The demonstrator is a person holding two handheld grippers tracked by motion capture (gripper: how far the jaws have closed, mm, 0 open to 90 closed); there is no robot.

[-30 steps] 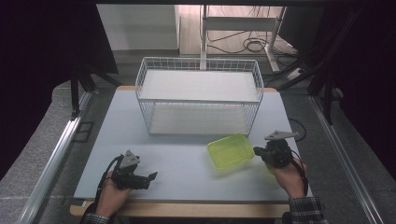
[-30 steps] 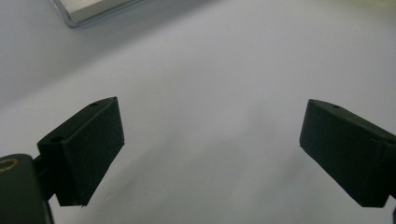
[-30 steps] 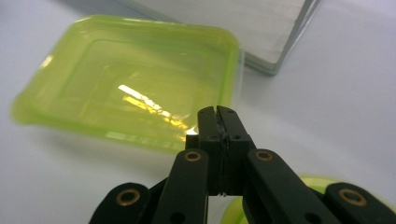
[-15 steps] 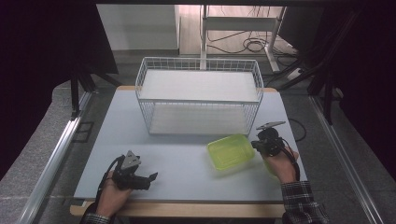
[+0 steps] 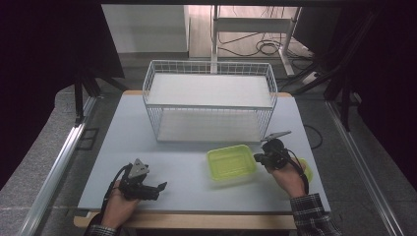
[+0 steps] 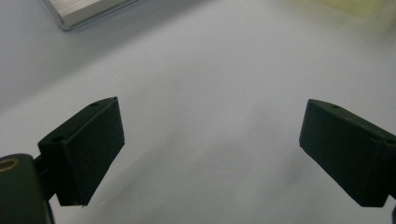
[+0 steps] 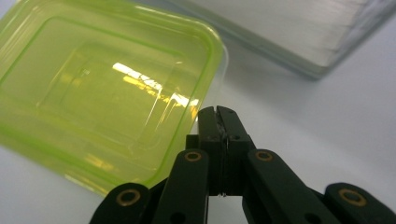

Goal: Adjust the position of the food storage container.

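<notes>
A pale grey table (image 5: 147, 137) fills the scene, ringed by dark curtains, metal rails and floor cables. At its far side stands a white wire basket (image 5: 209, 101), empty. In front of it, right of centre, lies a yellow-green plastic container (image 5: 231, 161), open side up. The main change: the right gripper (image 5: 260, 158) has slid in from the table's right edge over the past second and now sits just beside the container's right rim, jaws pressed together with nothing between them. That suggests a nudge or push on the container, not a grasp. The left gripper (image 5: 160, 187) rests near the front left, jaws wide apart over bare table.
</notes>
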